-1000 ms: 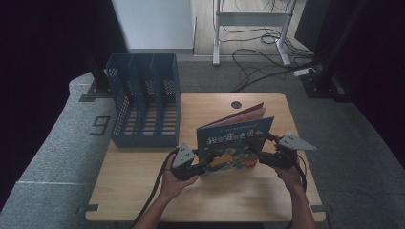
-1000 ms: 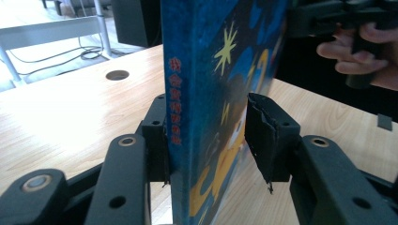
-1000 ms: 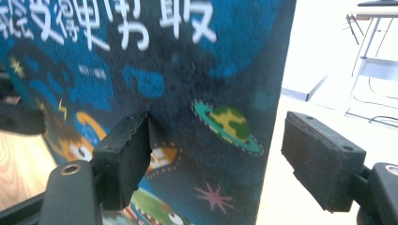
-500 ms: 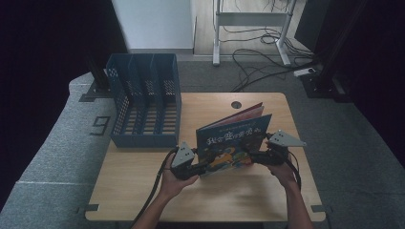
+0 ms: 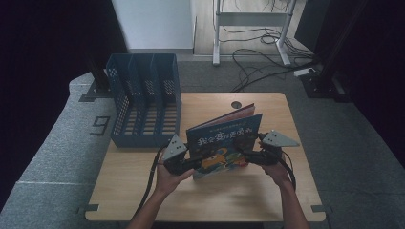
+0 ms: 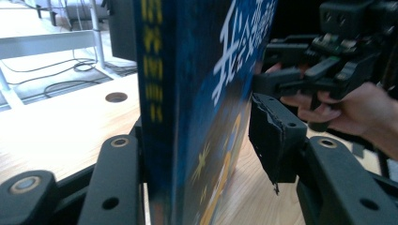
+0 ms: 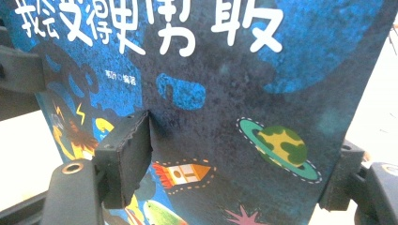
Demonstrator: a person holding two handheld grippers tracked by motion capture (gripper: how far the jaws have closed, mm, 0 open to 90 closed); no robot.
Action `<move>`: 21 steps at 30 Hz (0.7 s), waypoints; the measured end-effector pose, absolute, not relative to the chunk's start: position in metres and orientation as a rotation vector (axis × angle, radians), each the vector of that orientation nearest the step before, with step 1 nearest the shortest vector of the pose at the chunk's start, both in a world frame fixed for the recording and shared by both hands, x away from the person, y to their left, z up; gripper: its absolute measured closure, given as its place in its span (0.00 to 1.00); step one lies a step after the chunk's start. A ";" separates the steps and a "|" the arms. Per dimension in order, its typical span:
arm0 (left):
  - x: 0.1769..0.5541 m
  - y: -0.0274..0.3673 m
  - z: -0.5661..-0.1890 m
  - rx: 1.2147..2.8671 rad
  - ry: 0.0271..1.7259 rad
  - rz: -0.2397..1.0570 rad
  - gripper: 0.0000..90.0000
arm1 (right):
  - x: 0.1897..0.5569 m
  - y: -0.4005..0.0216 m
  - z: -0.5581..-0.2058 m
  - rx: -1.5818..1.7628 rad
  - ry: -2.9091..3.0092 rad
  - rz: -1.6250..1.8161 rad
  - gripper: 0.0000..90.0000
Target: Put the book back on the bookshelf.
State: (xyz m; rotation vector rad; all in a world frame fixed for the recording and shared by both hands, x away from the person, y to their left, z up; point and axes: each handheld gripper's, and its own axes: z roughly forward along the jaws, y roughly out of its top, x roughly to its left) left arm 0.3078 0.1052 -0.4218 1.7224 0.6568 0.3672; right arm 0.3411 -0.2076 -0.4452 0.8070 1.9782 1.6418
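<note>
Blue book [image 5: 224,143] stands upright btwn your tools so it can slot into rack [image 5: 143,107] at 10 o'clock. Left tool [image 5: 191,161] straddles spine w/ a gap at one pad; right tool [image 5: 248,155] just closed in, pad on cover.

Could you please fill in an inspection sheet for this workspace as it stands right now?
Surface: wooden table, bare apart from a round hole near its far edge.
Job's things: picture book, blue cover, held upright and tilted above the table.
Clutter: blue file rack at the far left corner, its slots empty.
Grippers: left claw has the book's lower left corner between its jaws, grip unclear; right claw has just been closing and is clamped on the book's right side.
Cables: one claw cable trails off the near edge; floor cables lie loose behind the table.
Surroundings: grey carpet, metal stand.
</note>
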 end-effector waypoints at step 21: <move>0.316 0.108 -0.404 1.733 0.600 0.331 0.67 | 0.342 -0.199 -0.445 0.775 2.007 1.671 0.29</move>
